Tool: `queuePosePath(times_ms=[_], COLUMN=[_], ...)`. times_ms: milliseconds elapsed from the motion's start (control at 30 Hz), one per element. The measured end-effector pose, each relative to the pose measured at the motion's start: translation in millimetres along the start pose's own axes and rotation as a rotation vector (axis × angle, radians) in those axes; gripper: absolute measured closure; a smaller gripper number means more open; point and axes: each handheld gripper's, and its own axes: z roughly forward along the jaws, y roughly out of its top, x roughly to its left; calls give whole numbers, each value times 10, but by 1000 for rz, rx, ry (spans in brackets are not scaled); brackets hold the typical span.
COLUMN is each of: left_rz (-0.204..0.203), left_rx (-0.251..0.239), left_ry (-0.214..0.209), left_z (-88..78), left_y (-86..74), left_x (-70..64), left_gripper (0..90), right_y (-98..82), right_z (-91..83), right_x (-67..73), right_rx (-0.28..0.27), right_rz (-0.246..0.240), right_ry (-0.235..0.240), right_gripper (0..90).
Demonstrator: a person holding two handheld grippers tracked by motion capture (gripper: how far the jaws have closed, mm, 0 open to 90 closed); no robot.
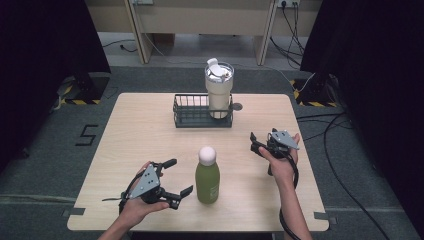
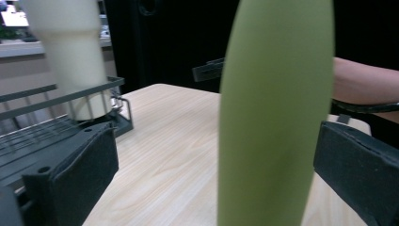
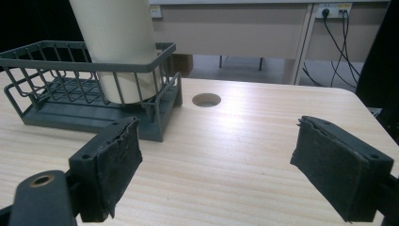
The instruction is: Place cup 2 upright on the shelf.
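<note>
A green bottle with a white cap stands upright near the table's front edge. My left gripper is just left of it, open, with its jaws pointing at the bottle. In the left gripper view the bottle stands between the two black pads, with a gap on each side. My right gripper is held to the right of the bottle and farther back. It is open with nothing between its pads. It faces the dark wire basket, in which a cream tumbler stands.
The basket with the tumbler sits at the back middle of the wooden table. A round hole in the tabletop lies right of the basket. Desks and cables are on the floor behind.
</note>
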Motion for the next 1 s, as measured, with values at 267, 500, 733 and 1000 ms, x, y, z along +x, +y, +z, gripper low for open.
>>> queuePosePath(times_ms=[267,500,733,1000], left_rz=[20,27,34,40], left_rx=[4,7,16,23], left_ry=[-67,-93,-108,-117], left_z=[148,275,411,517], left_y=[31,61,60,60], left_x=[-122,-156,-180,-160], left_gripper=[0,8,12,54], right_y=[-7,-26,-19,-21], right_z=[6,14,10,10], right_x=[12,10,11,3], right_rx=[4,13,9,11], right_rz=[2,0,-2,-2], right_ry=[4,4,6,4], right_gripper=[149,149,149,149])
